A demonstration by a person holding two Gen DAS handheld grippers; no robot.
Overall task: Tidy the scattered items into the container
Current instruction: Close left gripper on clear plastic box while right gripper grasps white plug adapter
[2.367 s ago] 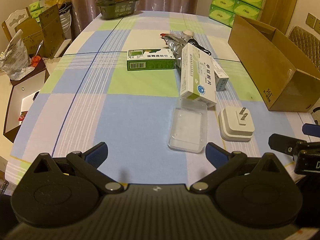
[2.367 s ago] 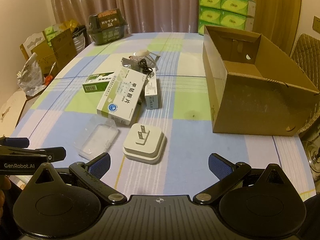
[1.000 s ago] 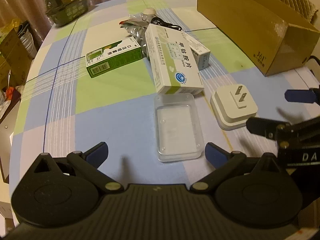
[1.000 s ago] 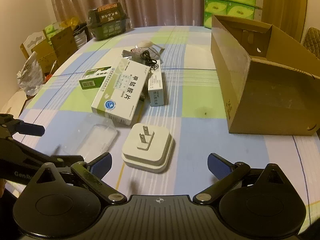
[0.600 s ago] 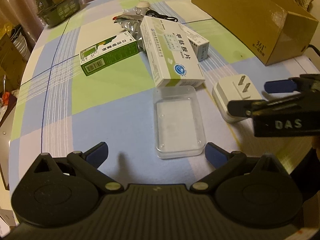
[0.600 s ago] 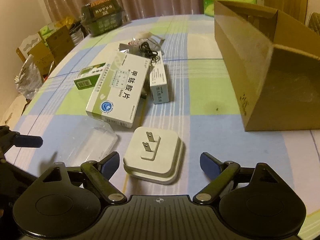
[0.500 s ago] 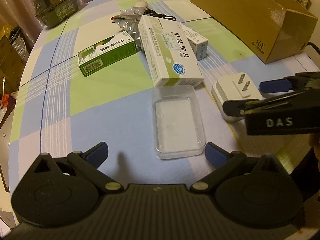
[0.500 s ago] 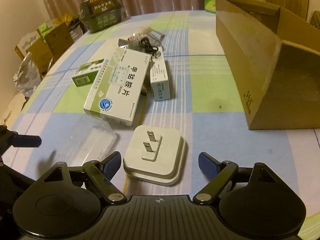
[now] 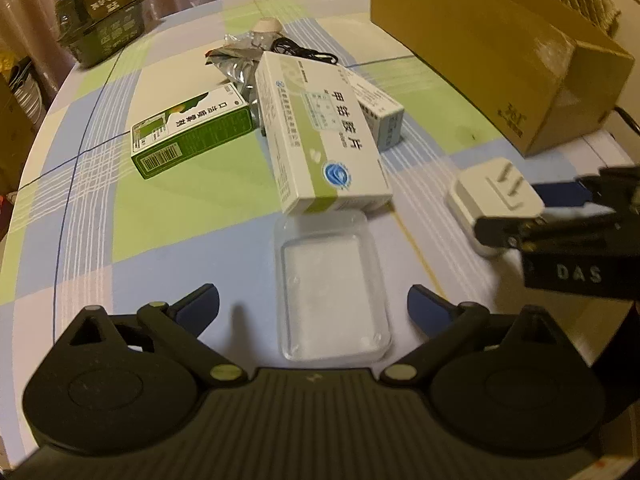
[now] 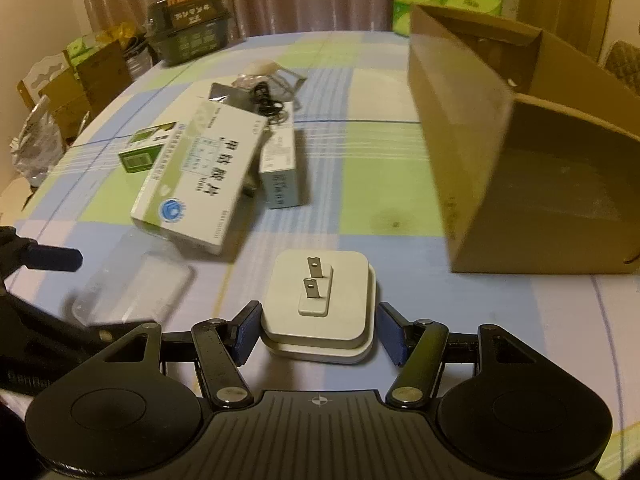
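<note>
Nearby, three medicine cartons (image 9: 324, 136), one clear tray (image 9: 332, 288), one cardboard box (image 10: 520, 152); right tool (image 10: 316, 332) closing around white plug adapter (image 10: 320, 300) on counter (image 10: 380, 184); left tool (image 9: 312, 304) spread

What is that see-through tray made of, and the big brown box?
The see-through tray looks like thin clear plastic: the tablecloth shows through it and its rim shines. The big brown box looks like plain cardboard: dull, matte brown, with folded flaps and a rough inner wall. I can't tell either for sure from looks alone.
</note>
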